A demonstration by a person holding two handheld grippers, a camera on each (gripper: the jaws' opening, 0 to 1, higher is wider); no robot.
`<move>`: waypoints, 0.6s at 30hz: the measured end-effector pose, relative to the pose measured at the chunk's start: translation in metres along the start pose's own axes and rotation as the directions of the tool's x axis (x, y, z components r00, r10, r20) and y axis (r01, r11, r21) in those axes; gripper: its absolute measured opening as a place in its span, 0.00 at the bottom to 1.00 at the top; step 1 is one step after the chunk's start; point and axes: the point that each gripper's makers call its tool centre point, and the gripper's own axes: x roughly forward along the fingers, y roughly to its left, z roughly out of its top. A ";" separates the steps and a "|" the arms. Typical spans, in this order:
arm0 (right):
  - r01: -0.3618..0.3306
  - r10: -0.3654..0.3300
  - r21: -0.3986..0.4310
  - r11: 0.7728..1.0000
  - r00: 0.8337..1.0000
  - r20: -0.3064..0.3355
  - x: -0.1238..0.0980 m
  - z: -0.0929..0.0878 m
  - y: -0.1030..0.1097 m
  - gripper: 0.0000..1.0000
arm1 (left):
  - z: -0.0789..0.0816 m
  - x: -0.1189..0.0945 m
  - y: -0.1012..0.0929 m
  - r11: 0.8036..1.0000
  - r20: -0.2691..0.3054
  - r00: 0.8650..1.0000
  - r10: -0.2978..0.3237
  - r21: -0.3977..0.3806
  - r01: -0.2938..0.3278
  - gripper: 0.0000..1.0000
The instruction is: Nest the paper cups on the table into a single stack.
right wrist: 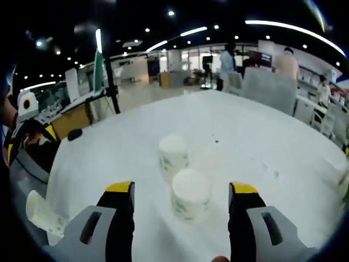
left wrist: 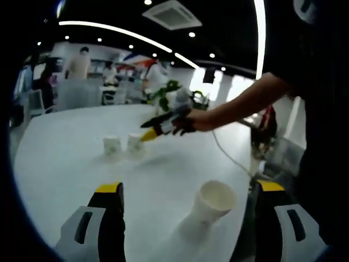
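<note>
Since the two upside-down paper cups stand close together near the middle of the white table (right wrist: 262,136), they decide what comes next: in the right gripper view we see the nearer cup (right wrist: 190,195) directly ahead of the right gripper (right wrist: 182,199), framed between its two yellow-tipped jaws, with the farther cup (right wrist: 173,155) just behind it and a little to the left. Both sit base up, so their long axes run upright and the jaws would meet the nearer one across its sides. We judge the right gripper far better placed for this pair; its jaws are spread wide and hold nothing. A third cup (left wrist: 214,203) lies tipped over near the table edge, mouth turned toward us, between the jaws of the left gripper (left wrist: 188,199), which are also wide apart and empty. In the left gripper view we see the pair (left wrist: 122,145) well beyond that cup, with the right gripper reaching toward them.
</note>
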 end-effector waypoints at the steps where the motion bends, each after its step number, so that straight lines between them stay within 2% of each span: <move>1: -0.004 0.004 -0.001 1.000 1.000 -0.006 0.003 -0.001 0.000 0.65 | 0.000 0.000 0.000 1.000 0.000 1.000 0.000 0.000 0.000 1.00; 11: -0.030 0.030 0.004 1.000 0.999 -0.039 0.014 -0.004 0.010 0.51 | -0.002 -0.003 0.002 1.000 0.007 1.000 0.007 -0.013 -0.007 1.00; 15: -0.036 0.033 -0.027 0.999 0.996 -0.082 0.016 -0.010 0.006 0.35 | 0.001 -0.004 0.006 1.000 0.017 1.000 0.017 -0.011 -0.016 1.00; 18: -0.038 0.037 -0.007 0.999 0.997 -0.071 0.015 -0.010 0.006 0.35 | 0.002 -0.003 0.004 1.000 0.021 1.000 0.011 -0.009 -0.011 1.00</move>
